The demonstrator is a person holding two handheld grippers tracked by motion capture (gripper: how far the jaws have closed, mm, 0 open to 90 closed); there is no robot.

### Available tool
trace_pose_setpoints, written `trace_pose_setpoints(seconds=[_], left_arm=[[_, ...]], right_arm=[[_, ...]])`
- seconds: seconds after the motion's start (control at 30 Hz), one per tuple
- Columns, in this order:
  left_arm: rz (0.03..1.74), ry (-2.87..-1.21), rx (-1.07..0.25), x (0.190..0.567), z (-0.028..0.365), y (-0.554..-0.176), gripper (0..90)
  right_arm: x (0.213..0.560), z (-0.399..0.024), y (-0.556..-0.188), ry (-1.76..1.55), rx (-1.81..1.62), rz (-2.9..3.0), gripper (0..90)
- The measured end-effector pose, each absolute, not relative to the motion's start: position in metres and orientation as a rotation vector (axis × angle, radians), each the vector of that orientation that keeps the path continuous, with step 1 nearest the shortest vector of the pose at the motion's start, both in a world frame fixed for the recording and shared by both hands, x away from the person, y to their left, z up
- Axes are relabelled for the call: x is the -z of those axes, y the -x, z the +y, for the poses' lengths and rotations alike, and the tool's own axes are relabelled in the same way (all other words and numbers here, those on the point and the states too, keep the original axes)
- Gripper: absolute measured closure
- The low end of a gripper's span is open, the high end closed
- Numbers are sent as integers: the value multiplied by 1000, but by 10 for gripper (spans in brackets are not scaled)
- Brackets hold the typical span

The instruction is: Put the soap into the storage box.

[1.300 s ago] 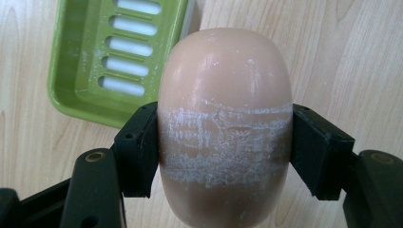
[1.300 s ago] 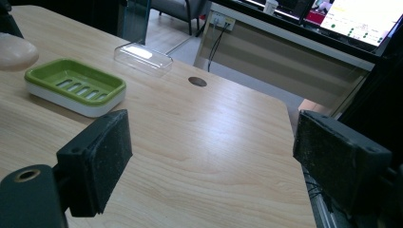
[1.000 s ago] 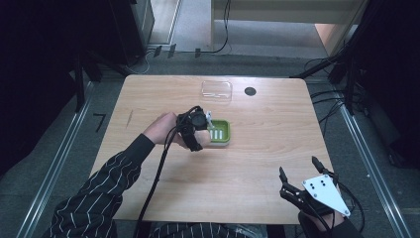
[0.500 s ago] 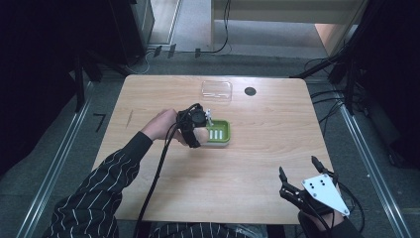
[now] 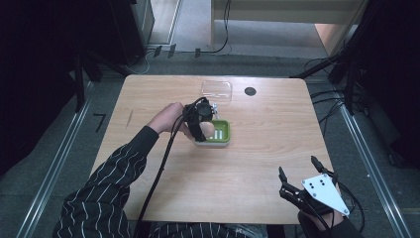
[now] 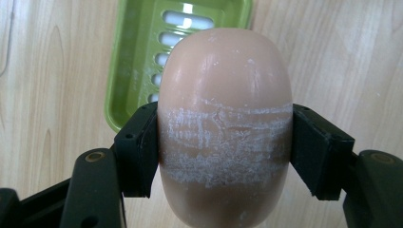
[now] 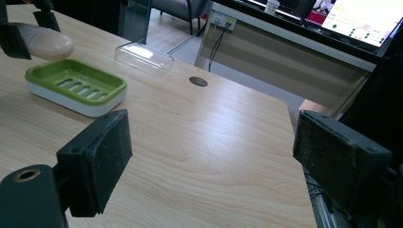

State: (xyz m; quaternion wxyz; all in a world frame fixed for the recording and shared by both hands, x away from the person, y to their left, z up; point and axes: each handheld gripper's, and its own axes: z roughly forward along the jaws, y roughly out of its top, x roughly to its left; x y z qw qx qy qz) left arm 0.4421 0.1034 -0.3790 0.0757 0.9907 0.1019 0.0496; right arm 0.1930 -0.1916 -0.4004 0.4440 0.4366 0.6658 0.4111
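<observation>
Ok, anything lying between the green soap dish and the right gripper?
No: in the right gripper view, only bare wooden table separates the green soap dish from the right gripper.

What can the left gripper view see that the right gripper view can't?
The left gripper view shows, up close, the left gripper's black jaws pressed on both sides of the soap bar, with white scuffed streaks across the soap's middle.

The right gripper view shows the right gripper with its jaws wide apart and nothing between them, a clear plastic lid, a dark round hole in the table, and a screen beyond.

Both show the soap bar, the green slotted soap dish and the wooden table.
</observation>
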Motion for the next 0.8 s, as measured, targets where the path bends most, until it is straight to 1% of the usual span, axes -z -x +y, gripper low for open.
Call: trace_pose_setpoints(seconds=[0.07,0.23,0.43,0.6,0.8], left_arm=[[296,-2997,-149,381,101,-445,336],[309,-2983,-142,381,97,-455,336],[277,-3005,-145,385,91,-459,336],[303,-3011,-122,388,87,-464,336],[300,-3008,-137,390,83,-472,336]], right_arm=[[400,-192,-193,-1083,-1020,1650,134],[400,-192,-193,-1083,-1021,1650,134],[400,-192,-193,-1084,-1022,1650,134],[400,-191,-193,-1082,-1023,1652,134],[400,-192,-193,-1082,-1024,1649,134]])
